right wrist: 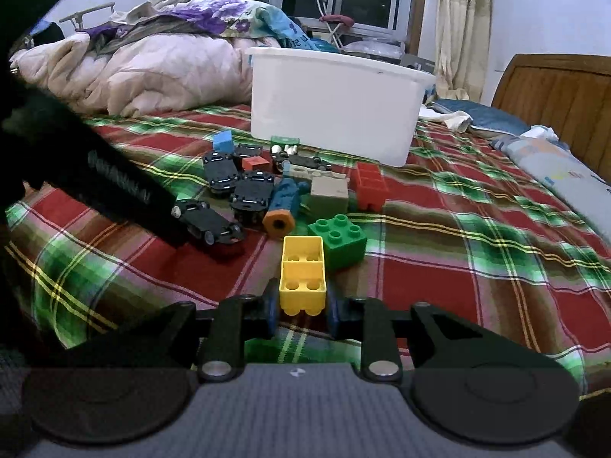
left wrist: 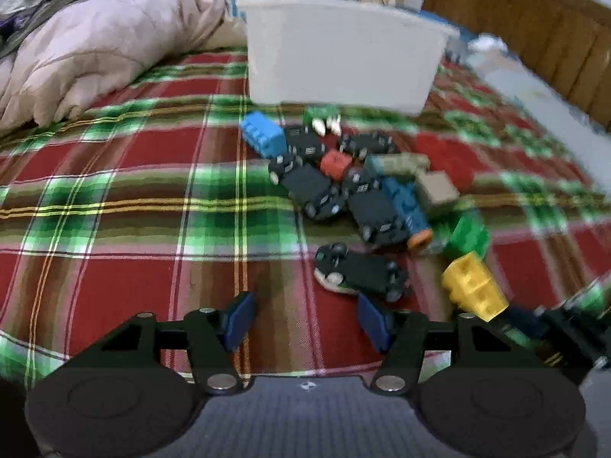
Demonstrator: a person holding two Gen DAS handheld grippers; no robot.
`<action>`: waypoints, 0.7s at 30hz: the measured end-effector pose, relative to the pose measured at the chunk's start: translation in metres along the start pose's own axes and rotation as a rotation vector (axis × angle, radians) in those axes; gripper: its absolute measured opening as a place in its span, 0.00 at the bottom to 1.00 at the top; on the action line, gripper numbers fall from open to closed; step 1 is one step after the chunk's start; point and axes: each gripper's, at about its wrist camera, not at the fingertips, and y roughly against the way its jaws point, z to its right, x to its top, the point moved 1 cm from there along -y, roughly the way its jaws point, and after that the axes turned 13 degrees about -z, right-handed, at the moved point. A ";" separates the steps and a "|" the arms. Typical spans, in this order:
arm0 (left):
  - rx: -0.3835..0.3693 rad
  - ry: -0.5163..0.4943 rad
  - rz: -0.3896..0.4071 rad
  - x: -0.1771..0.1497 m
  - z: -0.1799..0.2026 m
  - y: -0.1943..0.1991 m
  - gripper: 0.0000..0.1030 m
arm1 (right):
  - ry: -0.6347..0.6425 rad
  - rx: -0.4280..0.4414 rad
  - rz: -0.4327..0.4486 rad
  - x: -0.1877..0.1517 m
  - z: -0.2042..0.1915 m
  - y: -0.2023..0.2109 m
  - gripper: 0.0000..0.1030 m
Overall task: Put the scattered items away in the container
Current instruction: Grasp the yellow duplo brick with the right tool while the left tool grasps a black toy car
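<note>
Bed [right wrist: 458, 236] under red-and-green plaid cover, filling most of both views. Pink quilt [right wrist: 152, 72] bunched at far left of bed, wooden headboard [right wrist: 553, 91] at far right. White tub [right wrist: 336, 103], the container, upright on the cover beyond the toys, its near wall just behind the farthest pieces; contents hidden from both views. Scattered toys grouped in front of the tub: black toy car chassis [right wrist: 252, 191] among several alike, lying close together at the left of the heap; blue cylinder with orange end [right wrist: 280, 210] lying just right of them; tan block [right wrist: 329, 192] beside the cylinder; red brick [right wrist: 369, 185] to the right of the tan block, apart from the tub; green brick [right wrist: 338, 238] studs up, nearest of the loose pieces; light blue block [right wrist: 222, 141] at the far left of the heap, near the tub wall. Right gripper [right wrist: 302, 305] low over the cover, jaws pinching the yellow brick [right wrist: 303, 274] by its two sides, hollow underside facing the camera, the brick just in front of the green brick. Left gripper [left wrist: 305, 320] angled down towards the nearest black chassis [left wrist: 362, 273], jaws spread with nothing between them, right pad [left wrist: 372, 320] just short of that chassis; contact not discernible owing to blur. Yellow brick [left wrist: 473, 286] also visible in the left wrist view, at lower right beside the green brick [left wrist: 467, 234].
</note>
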 end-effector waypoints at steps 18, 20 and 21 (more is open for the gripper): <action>0.071 -0.114 0.032 -0.007 0.007 -0.019 0.65 | 0.033 -0.004 0.038 -0.009 0.004 0.002 0.26; 0.063 -0.096 0.038 -0.004 -0.007 -0.016 0.65 | 0.039 0.002 0.042 -0.009 0.002 0.001 0.27; 0.055 -0.083 0.042 -0.003 -0.010 -0.014 0.64 | 0.044 0.003 0.042 -0.009 0.000 0.001 0.27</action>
